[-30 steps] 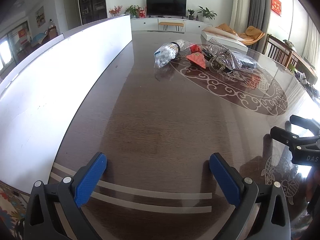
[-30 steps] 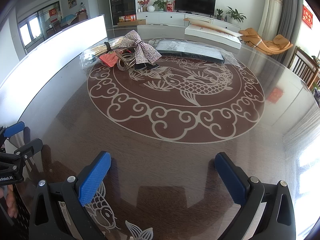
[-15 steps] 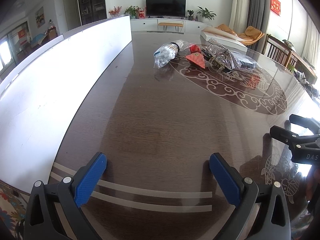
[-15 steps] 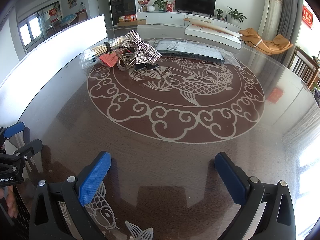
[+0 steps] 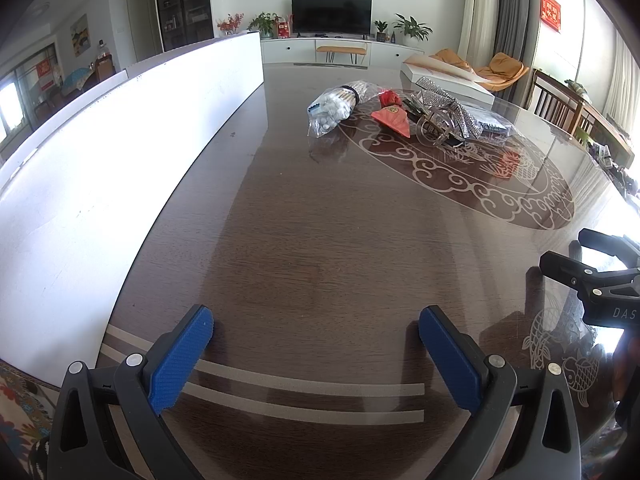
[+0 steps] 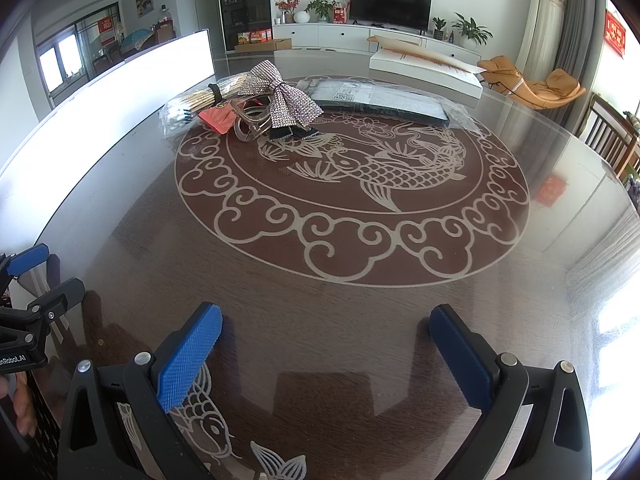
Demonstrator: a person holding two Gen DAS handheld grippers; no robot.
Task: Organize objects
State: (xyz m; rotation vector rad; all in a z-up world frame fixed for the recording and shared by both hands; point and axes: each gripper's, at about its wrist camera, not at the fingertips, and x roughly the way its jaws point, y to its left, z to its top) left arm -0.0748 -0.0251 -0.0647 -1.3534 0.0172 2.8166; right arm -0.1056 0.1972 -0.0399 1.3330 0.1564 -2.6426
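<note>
Glossy dark table point(image 6: 320, 320) with carp inlay, living-room television point(image 6: 390, 2) beyond, both claws point(image 5: 316, 354) point(image 6: 326, 356) gaping empty.

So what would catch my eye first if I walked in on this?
Probably the big carp pattern in the middle of the glossy table. Next, the sparkly bow on a small heap at its far left rim, beside a bag of cotton swabs. Both claws hang open and empty, nearest the camera.

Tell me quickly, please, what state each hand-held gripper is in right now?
Left hand-held gripper: open, holding nothing.
Right hand-held gripper: open, holding nothing.
</note>
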